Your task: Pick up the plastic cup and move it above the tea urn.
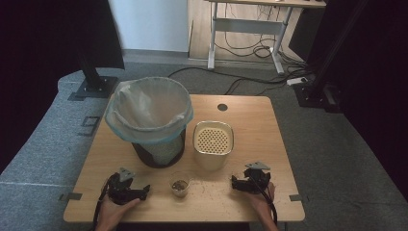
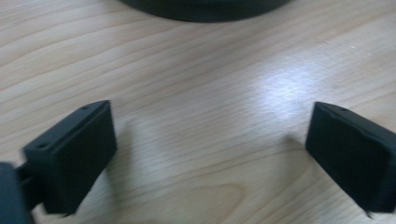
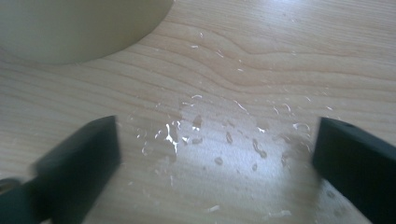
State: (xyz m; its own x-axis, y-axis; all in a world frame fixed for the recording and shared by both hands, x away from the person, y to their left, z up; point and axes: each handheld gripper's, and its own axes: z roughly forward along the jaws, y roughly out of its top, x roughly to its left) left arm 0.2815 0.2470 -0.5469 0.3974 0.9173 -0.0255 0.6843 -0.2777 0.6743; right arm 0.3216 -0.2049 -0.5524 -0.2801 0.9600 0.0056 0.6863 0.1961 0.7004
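Observation:
My left gripper (image 1: 143,190) rests on the wooden table (image 1: 250,122) at the front left, held by a hand, its jaws wide open over bare wood (image 2: 210,140). At the front right my right gripper (image 1: 234,183) is also open, with nothing between its jaws, over wet droplets (image 3: 224,135) on the tabletop. Between the two stands a small clear cup (image 1: 180,186) with brownish contents. Behind it are a cream container with a perforated lid (image 1: 213,142) and a black bin lined with a pale bag (image 1: 149,115). The bin's dark base (image 2: 205,8) and the cream container's wall (image 3: 74,28) show close by.
The table's front edge runs just under both hands. A round cable hole (image 1: 222,107) sits near the far edge. Small specks and drops lie scattered on the wood around the cup. Grey carpet, black stands and a desk frame (image 1: 245,29) surround the table.

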